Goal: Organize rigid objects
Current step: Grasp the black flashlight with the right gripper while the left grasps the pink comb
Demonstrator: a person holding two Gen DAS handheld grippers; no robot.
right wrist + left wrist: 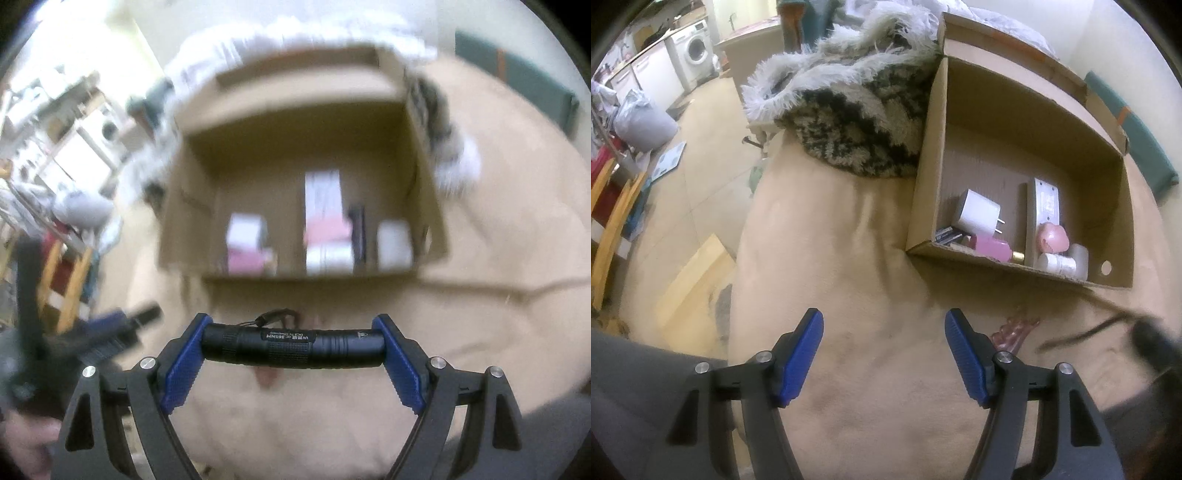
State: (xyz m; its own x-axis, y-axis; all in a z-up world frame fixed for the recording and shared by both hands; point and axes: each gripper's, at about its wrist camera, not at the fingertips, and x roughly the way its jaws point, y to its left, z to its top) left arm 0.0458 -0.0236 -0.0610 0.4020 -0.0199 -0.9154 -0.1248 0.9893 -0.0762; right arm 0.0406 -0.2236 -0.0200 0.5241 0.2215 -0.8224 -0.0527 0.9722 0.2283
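Note:
My right gripper is shut on a black flashlight, gripped end to end between the blue pads and lifted above the beige cushion. Its cord dangles behind it. An open cardboard box lies ahead, blurred by motion. In the left wrist view the box holds a white charger, a pink bottle, a pink round item, white jars and a long white device. My left gripper stands open over the cushion with nothing in it.
A clear pink hair clip lies on the cushion just right of the left gripper. A shaggy rug is heaped left of the box. The floor, a wooden board and a washing machine are at the left.

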